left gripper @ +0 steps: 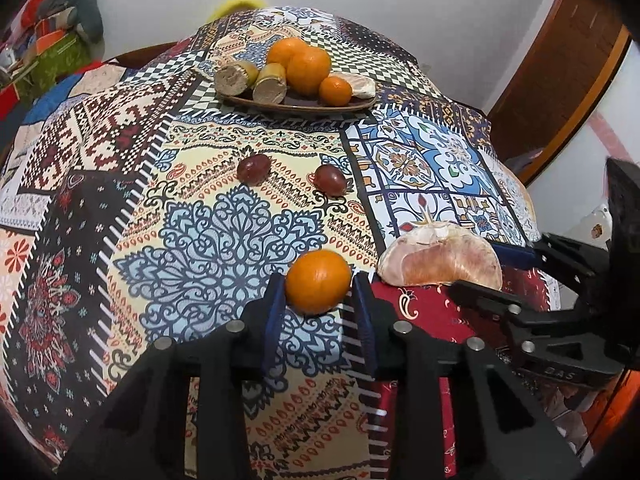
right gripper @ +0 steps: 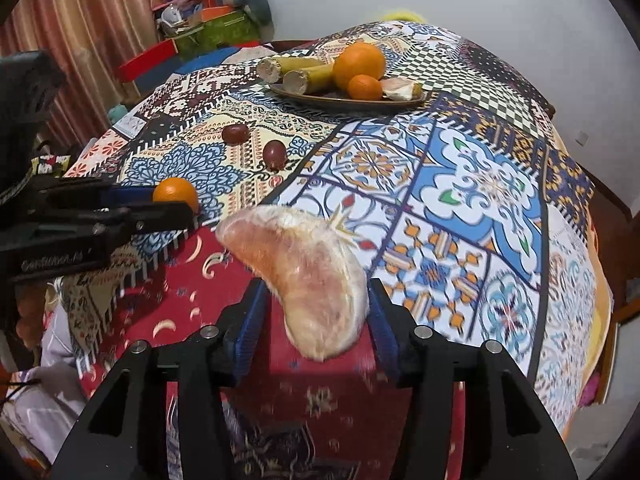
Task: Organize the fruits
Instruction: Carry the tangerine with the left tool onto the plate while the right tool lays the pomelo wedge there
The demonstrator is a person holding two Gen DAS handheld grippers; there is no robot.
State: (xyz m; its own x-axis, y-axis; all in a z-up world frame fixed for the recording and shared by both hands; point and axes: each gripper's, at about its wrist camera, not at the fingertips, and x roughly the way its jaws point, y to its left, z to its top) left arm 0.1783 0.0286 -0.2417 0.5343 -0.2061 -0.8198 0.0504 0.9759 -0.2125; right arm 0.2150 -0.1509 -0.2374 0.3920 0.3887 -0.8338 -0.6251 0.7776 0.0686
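My left gripper (left gripper: 319, 286) is shut on a small orange (left gripper: 318, 282), held just above the patterned tablecloth; it also shows in the right wrist view (right gripper: 175, 194). My right gripper (right gripper: 318, 300) is shut on a peeled pomelo wedge (right gripper: 304, 268), which also shows in the left wrist view (left gripper: 440, 260) at the right. A dark oval plate (left gripper: 296, 105) at the far side holds oranges (left gripper: 308, 68), cut bananas (left gripper: 234, 77) and another pomelo piece (left gripper: 362, 85). Two dark red fruits (left gripper: 253, 169) (left gripper: 330, 179) lie on the cloth between plate and grippers.
The table (right gripper: 492, 184) is covered with a patchwork-pattern cloth and drops off at the right edge. A cluttered shelf with boxes (right gripper: 212, 24) stands at the back left by a curtain. A wooden door frame (left gripper: 560, 80) is at the right.
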